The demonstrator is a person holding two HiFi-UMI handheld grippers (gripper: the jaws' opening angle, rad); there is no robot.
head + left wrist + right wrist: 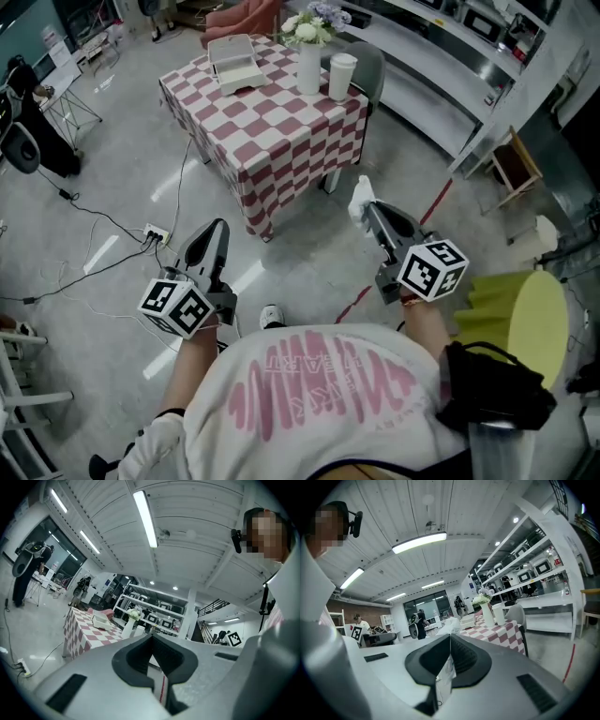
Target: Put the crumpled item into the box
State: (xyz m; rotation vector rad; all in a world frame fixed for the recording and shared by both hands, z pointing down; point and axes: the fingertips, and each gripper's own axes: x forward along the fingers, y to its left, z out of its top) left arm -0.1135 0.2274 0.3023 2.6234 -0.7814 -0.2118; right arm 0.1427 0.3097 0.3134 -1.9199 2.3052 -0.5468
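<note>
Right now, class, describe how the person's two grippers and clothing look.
Both the left gripper and right gripper have grey bodies, black pads and a white cube with black square markers. The person wears a white T-shirt with pink print.

Crumpled item (360, 199) partly hidden between right gripper (369, 210) fingers (390, 226); box (234, 60) interior too small to tell.

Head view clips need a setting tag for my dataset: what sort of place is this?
Probably a lab or test space staged like a café: a checkered-cloth table with a flower vase, long white shelves holding appliances, and a power strip on the bare floor.
</note>
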